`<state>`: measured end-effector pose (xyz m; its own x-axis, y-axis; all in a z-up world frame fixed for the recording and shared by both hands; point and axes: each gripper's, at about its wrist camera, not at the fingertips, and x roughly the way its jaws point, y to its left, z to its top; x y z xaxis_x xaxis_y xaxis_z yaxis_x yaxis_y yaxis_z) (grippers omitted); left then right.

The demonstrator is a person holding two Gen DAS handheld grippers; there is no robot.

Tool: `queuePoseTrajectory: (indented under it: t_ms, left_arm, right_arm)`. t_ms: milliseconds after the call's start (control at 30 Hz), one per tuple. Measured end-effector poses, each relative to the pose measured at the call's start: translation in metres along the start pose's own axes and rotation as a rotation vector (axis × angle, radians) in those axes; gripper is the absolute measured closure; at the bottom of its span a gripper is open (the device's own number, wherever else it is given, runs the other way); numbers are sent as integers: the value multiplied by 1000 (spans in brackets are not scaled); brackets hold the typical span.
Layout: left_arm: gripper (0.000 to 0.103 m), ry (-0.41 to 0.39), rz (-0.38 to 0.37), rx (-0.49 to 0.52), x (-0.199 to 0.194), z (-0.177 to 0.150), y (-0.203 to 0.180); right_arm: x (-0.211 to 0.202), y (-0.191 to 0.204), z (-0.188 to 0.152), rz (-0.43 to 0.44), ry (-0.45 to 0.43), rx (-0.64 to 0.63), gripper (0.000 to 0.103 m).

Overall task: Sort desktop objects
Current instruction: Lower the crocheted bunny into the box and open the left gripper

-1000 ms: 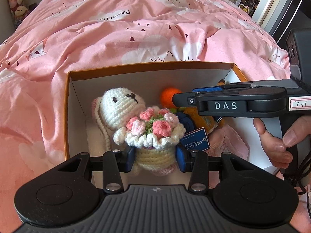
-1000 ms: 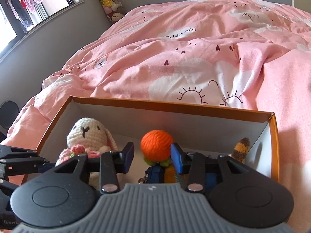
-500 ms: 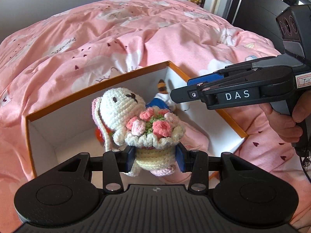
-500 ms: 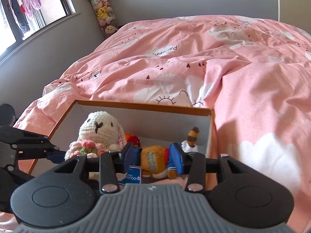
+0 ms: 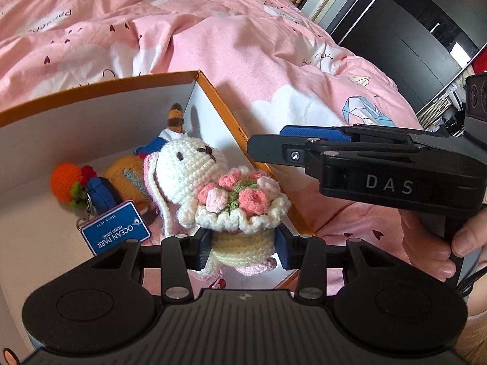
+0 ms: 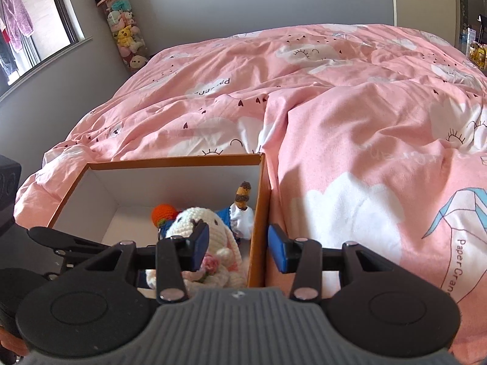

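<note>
My left tongs [image 5: 242, 248] squeeze the basket under my yarn bunny [image 5: 194, 167], held over the orange box [image 5: 240, 140]. My right tongs [image 6: 237, 246] are partly open with nothing in them, over the box wall. Behind the bunny, toys lie in the box. The box sits on the pink blanket [image 6: 334, 97].

I read "DAS" on the right gripper [image 5: 389, 182] body. The blue keychain tag [image 5: 117, 231], left of my left gripper's fingers, says "OCEAN PARK HONG KONG". The pink duvet [image 6: 465, 261] right of my right gripper reads "Paper Cran…".
</note>
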<state>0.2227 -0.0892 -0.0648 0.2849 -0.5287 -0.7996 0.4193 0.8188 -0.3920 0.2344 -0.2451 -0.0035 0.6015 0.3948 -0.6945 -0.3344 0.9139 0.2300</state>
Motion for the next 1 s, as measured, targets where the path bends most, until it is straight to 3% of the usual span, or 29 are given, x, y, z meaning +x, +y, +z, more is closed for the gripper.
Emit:
queuePoseTrajectory:
  t_ms: [333, 633, 800, 867, 1000]
  left_arm:
    - [49, 37, 4, -47, 10, -2, 5]
    - [43, -27, 112, 37, -13, -14, -13]
    - [43, -107, 155, 67, -44, -29, -18]
    - [43, -128, 164, 56, -56, -35, -16]
    - [43, -161, 200, -3, -76, -47, -4]
  right_arm:
    - [8, 1, -8, 20, 37, 9, 57]
    - [1, 12, -13, -13, 28, -47, 57]
    - [-6, 23, -10, 21, 1, -67, 69]
    - [-3, 31, -11, 33, 13, -93, 77]
    - [10, 44, -19, 24, 69, -140, 82]
